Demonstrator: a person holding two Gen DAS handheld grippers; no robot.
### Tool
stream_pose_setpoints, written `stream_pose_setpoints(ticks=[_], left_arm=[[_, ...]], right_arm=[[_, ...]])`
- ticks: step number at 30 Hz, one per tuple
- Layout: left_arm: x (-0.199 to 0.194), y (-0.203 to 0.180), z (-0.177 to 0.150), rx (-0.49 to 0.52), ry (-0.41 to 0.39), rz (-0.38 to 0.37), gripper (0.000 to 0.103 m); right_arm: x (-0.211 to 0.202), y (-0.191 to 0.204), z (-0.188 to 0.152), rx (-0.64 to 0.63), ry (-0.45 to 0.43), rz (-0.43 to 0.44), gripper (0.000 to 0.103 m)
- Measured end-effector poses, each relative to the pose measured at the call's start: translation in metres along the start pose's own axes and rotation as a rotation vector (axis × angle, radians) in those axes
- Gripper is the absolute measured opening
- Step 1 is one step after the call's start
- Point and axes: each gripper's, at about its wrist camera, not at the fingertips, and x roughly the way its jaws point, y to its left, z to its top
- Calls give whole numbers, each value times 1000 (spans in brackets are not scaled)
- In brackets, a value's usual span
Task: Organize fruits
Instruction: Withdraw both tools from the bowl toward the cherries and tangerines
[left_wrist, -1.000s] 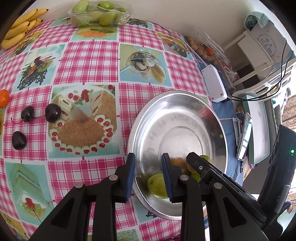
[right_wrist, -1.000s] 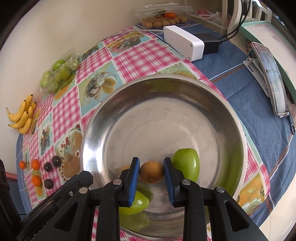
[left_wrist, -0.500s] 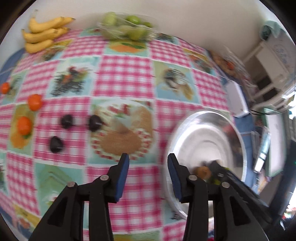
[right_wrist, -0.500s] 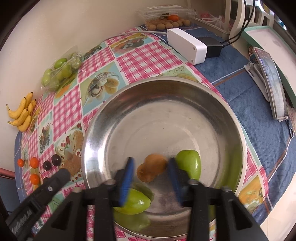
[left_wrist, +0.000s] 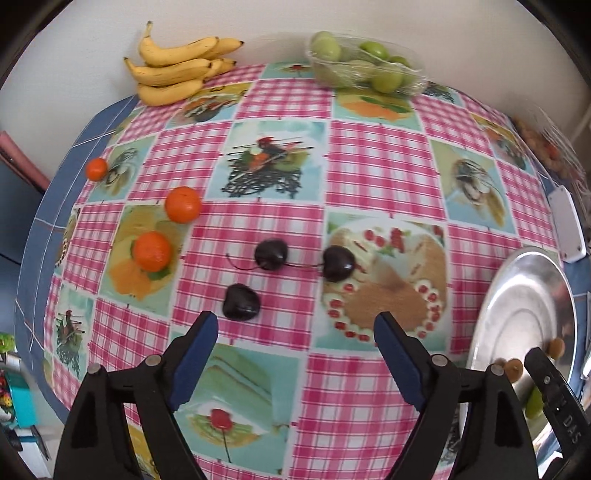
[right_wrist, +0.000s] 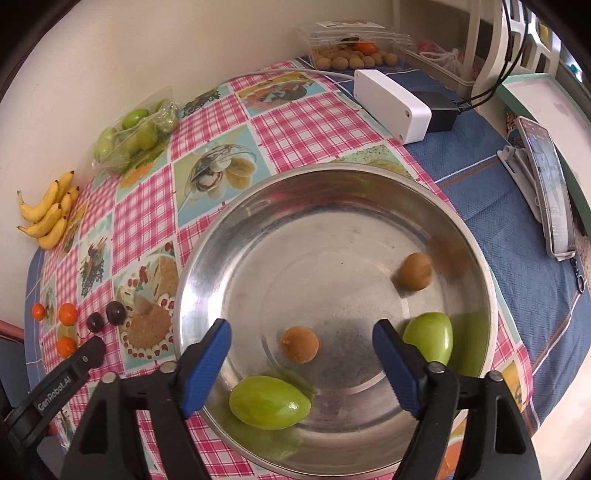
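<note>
Your left tool (left_wrist: 295, 328) hovers level over the checked worktop (left_wrist: 369, 155), its blue fingers (left_wrist: 199, 343) spread wide and gripping nothing. Just beyond its left finger lies a dark cherry (left_wrist: 241, 302); two more cherries (left_wrist: 271, 254) lie a little farther, joined by stems. To their left sit three oranges (left_wrist: 152, 250), and at the far edge are the bananas (left_wrist: 177, 70) and a bag of green fruit (left_wrist: 365, 68).

Your right tool (right_wrist: 301, 345) points down into the steel bowl (right_wrist: 476, 258), also spread wide and empty. Between its fingers, on the bowl floor, rests a brown fruit (right_wrist: 300, 344). A green fruit (right_wrist: 269, 402) lies nearer, by the left finger; another green one (right_wrist: 428, 338) sits just behind the right finger, and a second brown fruit (right_wrist: 415, 277) lies farther right. Past the bowl stands a white box (right_wrist: 391, 105).
</note>
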Motion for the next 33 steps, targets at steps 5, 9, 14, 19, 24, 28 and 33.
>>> stream_pose_setpoints(ticks=[5,9,14,19,24,28,33], left_arm=[[5,7,1,-28,-11,28,97],[10,11,1,-48,8,29,97],[14,16,1,-66,7,23,97],[14,28,1,-98,-5,4,97],[15,54,2,-199,-9,-43,98],[13,77,6,-248,-56,-22,98],[15,105,12,-299,-84,4,98]], right_arm=[[1,3,0,-22,-2,-4,101],[1,3,1,-34,-14,-2,103],[4,5,2,-53,-22,13,103],[6,13,1,-79,-21,43,103],[11,25,-2,-100,-1,60,103],[9,33,-1,-103,-14,86,103],[8,53,-1,-134,-15,131,103]])
